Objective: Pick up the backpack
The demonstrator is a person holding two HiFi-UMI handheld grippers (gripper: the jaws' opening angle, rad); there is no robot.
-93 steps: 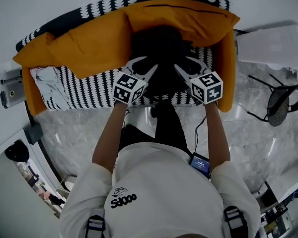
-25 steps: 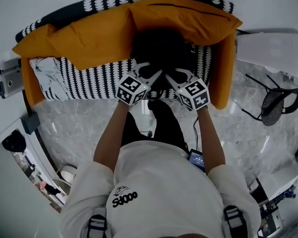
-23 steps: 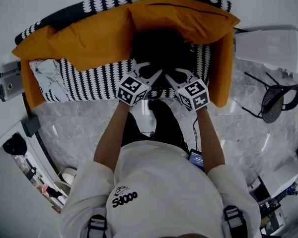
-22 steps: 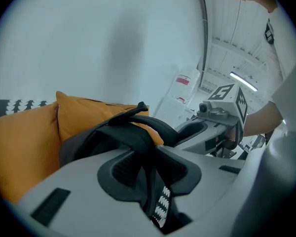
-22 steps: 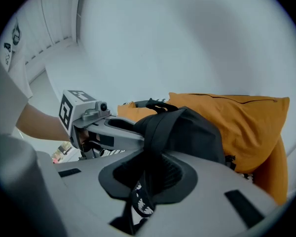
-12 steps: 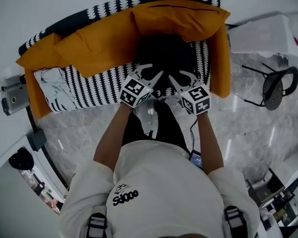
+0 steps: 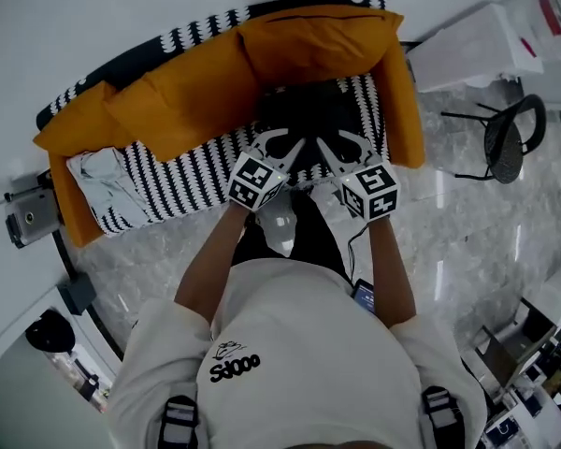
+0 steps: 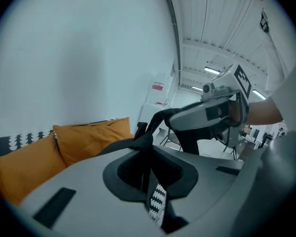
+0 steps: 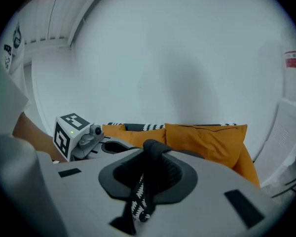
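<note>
The black backpack [image 7: 309,120] rests against the orange cushions on the sofa in the head view. Both grippers reach onto its near side, close together. My left gripper [image 7: 282,148] is shut on a black backpack strap [image 8: 144,141], which runs up between its jaws in the left gripper view; these jaws have just been closing. My right gripper [image 7: 342,150] is shut on another black strap [image 9: 155,149], which loops over its jaws in the right gripper view. A patterned band hangs from each strap. The backpack's lower part is hidden behind the grippers.
Orange cushions [image 7: 178,82] line the sofa's back and right side. Its seat has a black-and-white patterned cover [image 7: 182,171], with a grey cloth [image 7: 107,171] lying at its left end. A black chair [image 7: 505,138] and a white box [image 7: 467,50] stand right of the sofa on the marble floor.
Both grippers have risen and pulled back toward me with the straps. The sofa looks smaller and farther off in the head view. The backpack's near side has lifted with them.
</note>
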